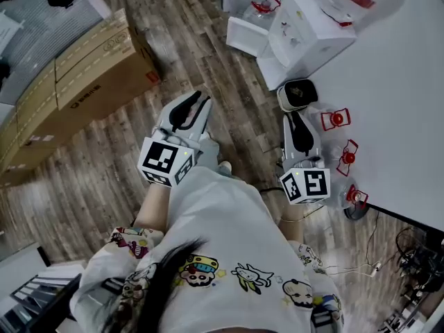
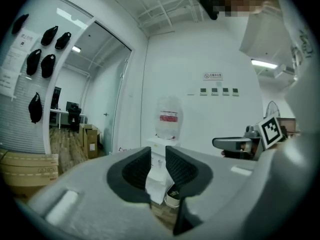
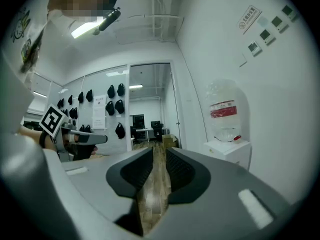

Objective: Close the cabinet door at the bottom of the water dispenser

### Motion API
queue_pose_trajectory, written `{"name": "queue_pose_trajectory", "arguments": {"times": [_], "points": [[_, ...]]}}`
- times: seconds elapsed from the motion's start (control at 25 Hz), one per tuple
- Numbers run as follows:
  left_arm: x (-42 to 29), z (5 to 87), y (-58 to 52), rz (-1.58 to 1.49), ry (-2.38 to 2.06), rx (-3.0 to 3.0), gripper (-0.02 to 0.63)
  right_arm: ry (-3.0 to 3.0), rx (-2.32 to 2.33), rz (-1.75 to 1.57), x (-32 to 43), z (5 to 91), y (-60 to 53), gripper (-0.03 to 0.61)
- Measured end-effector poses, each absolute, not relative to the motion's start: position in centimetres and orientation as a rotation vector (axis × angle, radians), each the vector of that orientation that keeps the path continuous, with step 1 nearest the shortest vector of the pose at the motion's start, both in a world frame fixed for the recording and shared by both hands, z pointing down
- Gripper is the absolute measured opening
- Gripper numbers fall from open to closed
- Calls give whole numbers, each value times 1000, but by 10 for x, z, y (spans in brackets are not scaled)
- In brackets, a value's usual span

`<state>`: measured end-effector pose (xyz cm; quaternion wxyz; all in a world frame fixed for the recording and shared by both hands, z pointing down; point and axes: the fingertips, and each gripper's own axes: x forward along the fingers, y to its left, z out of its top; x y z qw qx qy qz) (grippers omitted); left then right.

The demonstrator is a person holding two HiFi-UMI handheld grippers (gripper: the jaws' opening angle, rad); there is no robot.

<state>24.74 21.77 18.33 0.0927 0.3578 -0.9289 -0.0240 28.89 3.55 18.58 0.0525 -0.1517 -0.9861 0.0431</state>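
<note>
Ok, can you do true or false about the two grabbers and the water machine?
1. The left gripper and right gripper both hold nothing. True.
2. A big bottle sits on top of the water dispenser. True.
3. The left gripper is touching the water dispenser. False: it is well short of it.
4. The floor is carpet. False: it is wooden planks.
5. The spare water jugs have blue caps. False: their caps are red.

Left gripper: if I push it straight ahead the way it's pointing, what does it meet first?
Probably the water dispenser: its white lower body shows in the gap between the open jaws of the left gripper, with only floor visible before it. Depth is unclear.
</note>
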Motion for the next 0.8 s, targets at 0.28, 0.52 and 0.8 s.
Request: {"name": "queue_pose_trajectory", "arguments": {"times": [0.28, 0.52, 0.8], "points": [[216, 196, 220, -79, -2743, 1046, 114, -2968, -532, 176, 254, 193, 43, 130], [156, 203, 220, -95, -2734, 1070, 140, -2957, -535, 174, 196, 198, 49, 150], [57, 202, 243, -99, -2714, 1077, 156, -2949, -521, 177, 98, 191, 75, 158]]}}
